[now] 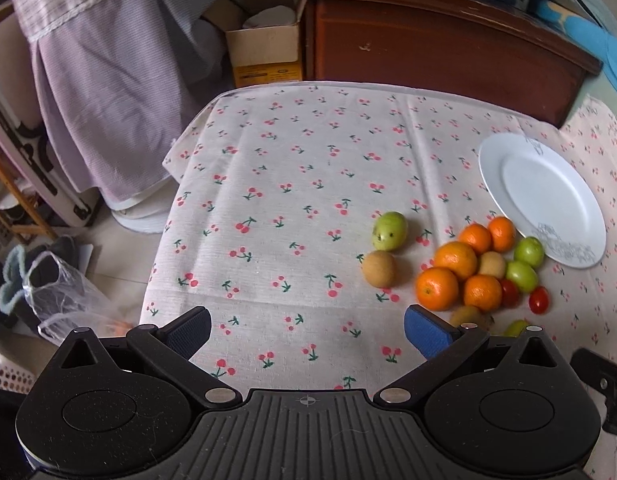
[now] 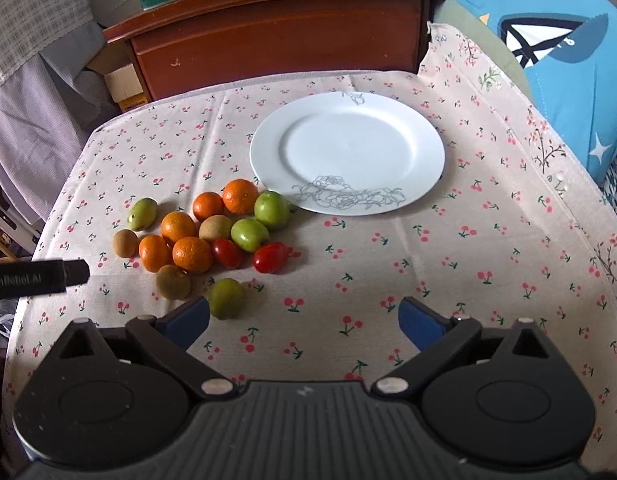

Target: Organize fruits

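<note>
A pile of fruit lies on the cherry-print tablecloth (image 2: 468, 260): several oranges (image 2: 191, 254), green fruits (image 2: 271, 209), brown fruits (image 2: 173, 281) and two red tomatoes (image 2: 269, 257). An empty white plate (image 2: 388, 128) sits just behind and right of the pile. My right gripper (image 2: 304, 322) is open and empty, above the cloth, with a green fruit (image 2: 226, 298) by its left finger. My left gripper (image 1: 307, 330) is open and empty, left of the pile (image 1: 456, 258); the plate (image 1: 564, 216) is at its far right.
A dark wooden cabinet (image 2: 276, 36) stands behind the table. A cardboard box (image 1: 264, 52) and purple cloth (image 1: 108, 80) are at the back left. A blue cushion (image 2: 548, 60) lies at the right. A plastic bag (image 1: 64, 300) lies on the floor left of the table.
</note>
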`<state>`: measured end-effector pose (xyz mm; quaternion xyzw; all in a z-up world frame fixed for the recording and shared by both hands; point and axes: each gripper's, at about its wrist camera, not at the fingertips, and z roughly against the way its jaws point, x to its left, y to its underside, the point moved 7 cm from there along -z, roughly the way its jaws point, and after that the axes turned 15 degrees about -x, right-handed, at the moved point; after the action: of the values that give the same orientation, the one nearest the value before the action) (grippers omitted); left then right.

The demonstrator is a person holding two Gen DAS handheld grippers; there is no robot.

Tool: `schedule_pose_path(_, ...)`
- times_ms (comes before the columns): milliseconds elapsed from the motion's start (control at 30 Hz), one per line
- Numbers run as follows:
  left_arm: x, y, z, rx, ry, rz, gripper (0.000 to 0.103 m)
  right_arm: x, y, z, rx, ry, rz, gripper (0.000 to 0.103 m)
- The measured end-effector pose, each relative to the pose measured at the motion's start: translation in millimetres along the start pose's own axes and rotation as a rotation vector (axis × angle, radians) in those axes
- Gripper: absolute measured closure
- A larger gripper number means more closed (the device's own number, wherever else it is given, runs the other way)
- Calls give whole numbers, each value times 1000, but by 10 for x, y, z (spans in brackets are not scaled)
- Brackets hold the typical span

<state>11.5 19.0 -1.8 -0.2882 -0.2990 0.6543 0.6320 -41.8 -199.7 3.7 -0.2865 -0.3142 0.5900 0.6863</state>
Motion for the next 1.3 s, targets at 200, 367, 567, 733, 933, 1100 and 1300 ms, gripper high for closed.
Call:
schedule_pose_path(200,32,3,9,-30,1,9,1,-18,105,6,-4,-48,-12,18)
schedule_pose_path(367,-46,25,-1,-40,24,-21,2,58,143,-32,-10,-120,-52,33)
schedule_pose_path(567,-104,56,-33,-50,29,-53,3,196,176,-135,-30,-184,-42,48)
schedule_pose_path(733,-137,80,-54,-49,35,-70,5,313,203,-242,-33,-228,-33,57)
schedule_pose_path(933,-149,90,-53,-54,58,-59,8,391,229,-343,-40,-237,-5,71)
schedule_pose_path(1100,-194,116,-56,-54,85,-57,8,384,245,-393,-42,-230,-4,78)
schedule_pose_path(1300,-380,164,-31,-67,173,-68,12,286,130,-267,-68,-202,-32,78)
